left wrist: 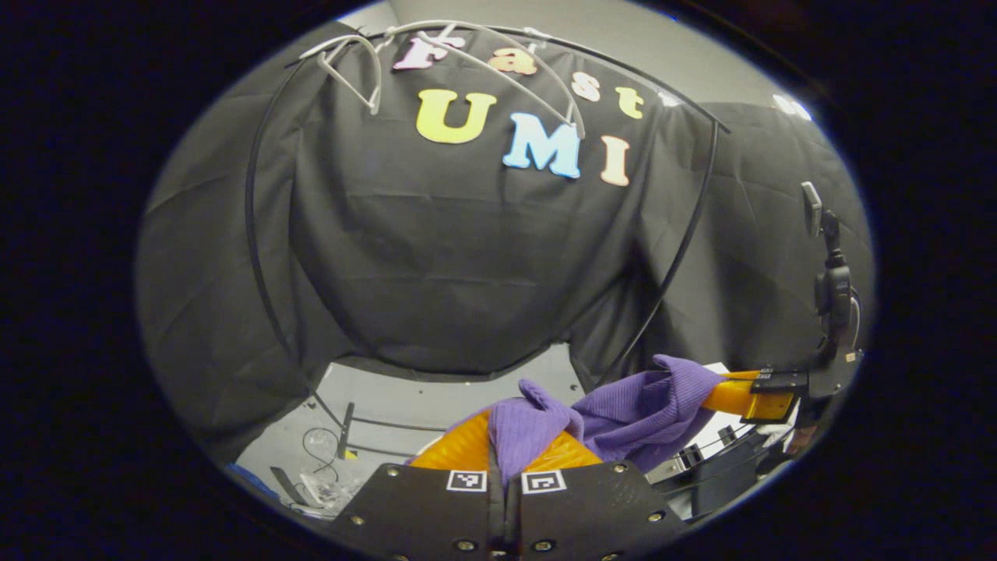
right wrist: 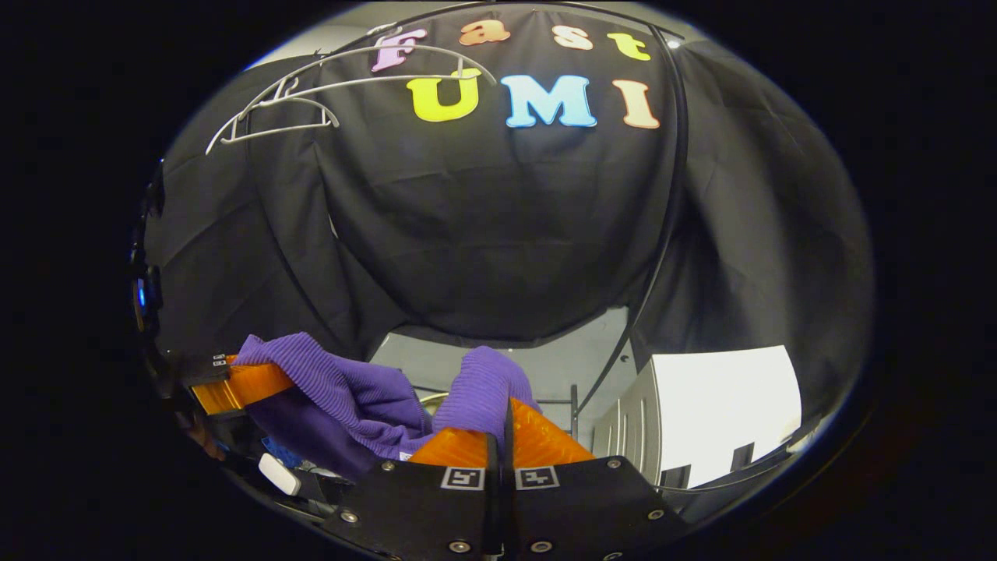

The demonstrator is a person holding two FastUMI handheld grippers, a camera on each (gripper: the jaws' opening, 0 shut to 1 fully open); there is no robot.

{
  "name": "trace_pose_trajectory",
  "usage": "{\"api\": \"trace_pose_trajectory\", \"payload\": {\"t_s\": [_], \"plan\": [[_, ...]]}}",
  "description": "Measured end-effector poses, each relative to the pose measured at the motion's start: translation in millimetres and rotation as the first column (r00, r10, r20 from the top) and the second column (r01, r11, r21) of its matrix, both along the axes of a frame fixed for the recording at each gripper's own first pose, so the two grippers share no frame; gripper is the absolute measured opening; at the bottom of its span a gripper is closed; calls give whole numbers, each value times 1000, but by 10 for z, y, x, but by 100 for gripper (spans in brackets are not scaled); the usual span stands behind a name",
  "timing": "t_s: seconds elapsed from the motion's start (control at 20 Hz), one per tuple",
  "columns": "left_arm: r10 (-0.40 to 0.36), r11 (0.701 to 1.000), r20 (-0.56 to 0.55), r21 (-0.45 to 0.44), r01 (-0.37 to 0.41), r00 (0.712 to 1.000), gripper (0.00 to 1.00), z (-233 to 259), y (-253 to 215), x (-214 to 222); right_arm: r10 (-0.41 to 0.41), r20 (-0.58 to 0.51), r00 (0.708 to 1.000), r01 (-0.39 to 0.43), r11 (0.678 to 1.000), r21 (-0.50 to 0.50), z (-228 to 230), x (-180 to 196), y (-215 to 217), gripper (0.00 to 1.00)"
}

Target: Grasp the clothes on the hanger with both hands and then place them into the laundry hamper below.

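A purple ribbed garment point(left wrist: 623, 413) stretches between both grippers. My left gripper point(left wrist: 502, 444) is shut on one end of it, cloth bunched up between the fingers. In the left gripper view the other gripper point(left wrist: 748, 396) grips the cloth's far end at the right. In the right gripper view my right gripper point(right wrist: 502, 425) is shut on a purple fold point(right wrist: 483, 382), and the garment point(right wrist: 327, 386) runs left to the other gripper point(right wrist: 234, 386). Bare white hangers point(left wrist: 467, 62) hang on the black rail overhead, also the hangers point(right wrist: 311, 93) at top left. The hamper is hidden.
A black tubular clothes rack point(left wrist: 261, 257) frames the black cloth wall. Grey floor with cables point(left wrist: 319, 460) lies below at the left. A white cabinet point(right wrist: 716, 405) stands at the right of the right gripper view. A camera mount point(left wrist: 833, 288) rises above the far gripper.
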State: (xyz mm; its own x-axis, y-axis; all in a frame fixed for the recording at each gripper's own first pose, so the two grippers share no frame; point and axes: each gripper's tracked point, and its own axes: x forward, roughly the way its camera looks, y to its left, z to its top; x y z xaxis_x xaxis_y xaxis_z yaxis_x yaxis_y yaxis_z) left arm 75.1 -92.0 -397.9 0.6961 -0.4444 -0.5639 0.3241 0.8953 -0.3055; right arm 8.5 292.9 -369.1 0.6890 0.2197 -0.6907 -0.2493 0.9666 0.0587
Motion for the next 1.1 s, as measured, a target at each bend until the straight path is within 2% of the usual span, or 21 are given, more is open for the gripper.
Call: {"api": "trace_pose_trajectory", "payload": {"t_s": [0.05, 0.1, 0.4, 0.65, 1.1], "plan": [[-15, 1000, -15, 10, 15, 1000, 6, -116, -55, -19, -4, -22, 1000, 5, 1000, 5, -120, -28, 6, 0], [-26, 999, -29, 19, 27, 999, 1, -274, -117, -39, -11, -41, 999, 11, 1000, 6, -223, -33, 9, 0], [-60, 994, -108, 89, 70, 992, 1, -1046, -252, 7, -54, -162, 985, 54, 999, -2, -979, -41, -55, 0], [-65, 990, -163, 110, 84, 985, 1, -1610, -259, 4, -76, -257, 963, 75, 997, -12, -1498, -293, -42, 1], [-46, 990, -179, 124, 69, 983, 2, -1763, -199, -1, -82, -288, 954, 88, 996, 9, -1572, -261, 77, 1]]}}
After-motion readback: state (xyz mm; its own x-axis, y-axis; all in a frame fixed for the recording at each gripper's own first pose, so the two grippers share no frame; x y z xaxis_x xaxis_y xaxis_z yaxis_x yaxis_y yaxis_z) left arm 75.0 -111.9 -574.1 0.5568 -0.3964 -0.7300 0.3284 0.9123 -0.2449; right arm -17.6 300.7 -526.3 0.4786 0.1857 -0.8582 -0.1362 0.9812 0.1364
